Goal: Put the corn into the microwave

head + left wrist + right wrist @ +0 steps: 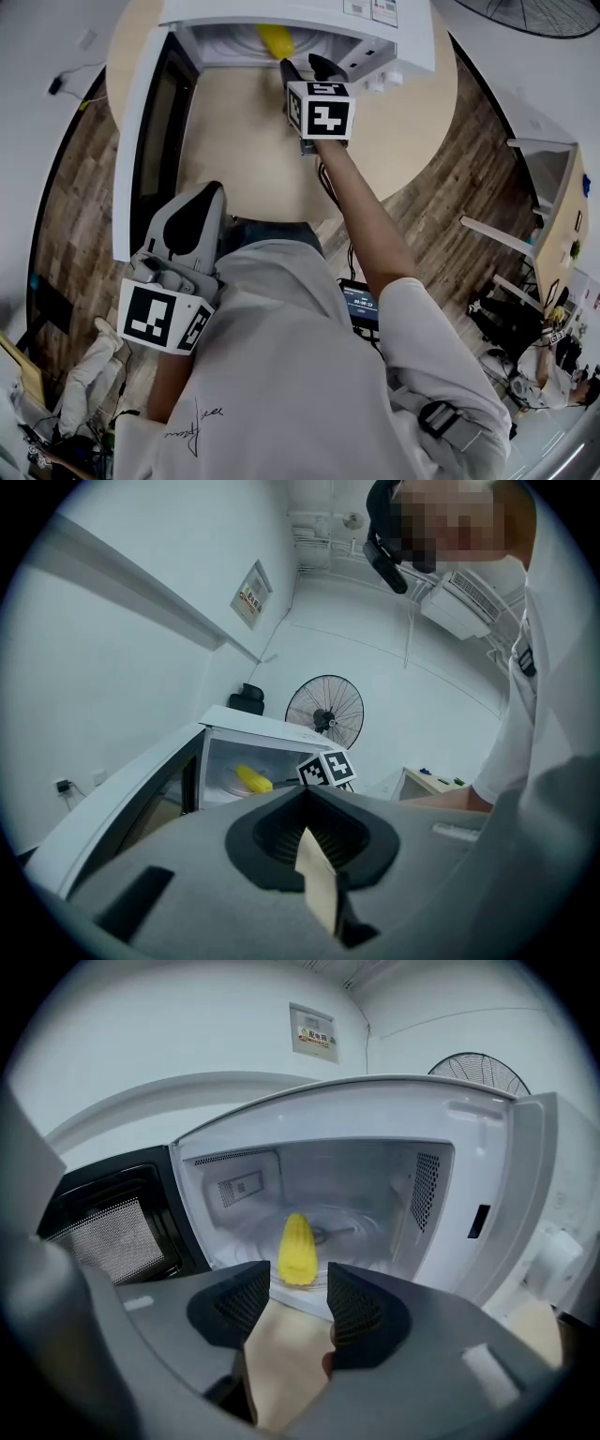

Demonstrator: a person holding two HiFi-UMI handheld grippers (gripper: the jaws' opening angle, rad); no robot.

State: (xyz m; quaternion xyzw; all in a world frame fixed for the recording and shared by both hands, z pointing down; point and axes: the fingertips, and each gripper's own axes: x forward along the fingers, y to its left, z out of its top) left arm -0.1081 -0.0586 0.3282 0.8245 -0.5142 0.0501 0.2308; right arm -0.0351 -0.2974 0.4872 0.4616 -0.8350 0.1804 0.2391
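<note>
The corn (296,1249) lies inside the microwave (469,1147), on the floor of its chamber near the front opening, one end pointing toward the back wall. It is a bare yellow cob, and nothing touches it. The microwave stands at the far edge of the round wooden table (394,131), with its door (141,141) swung wide open to the left.

The right gripper (298,1283) hangs just in front of the opening, above the bare table top and aimed into the chamber. Its fingers (234,1302) stand partly apart with nothing between them; the corn shows beyond the gap, clear of both pads. In the head view this gripper (307,66) reaches out on a straight arm, with its marker cube (319,111) facing up and the corn (275,39) just past the fingertips.

The left gripper (211,192) is held back at the near edge of the table, close to the person's chest and beside the open door. Its fingers (272,827) are closed together and hold nothing. Its own view looks past them to the open microwave, the corn (253,780) inside, and a standing fan (324,710) against the white wall behind.
</note>
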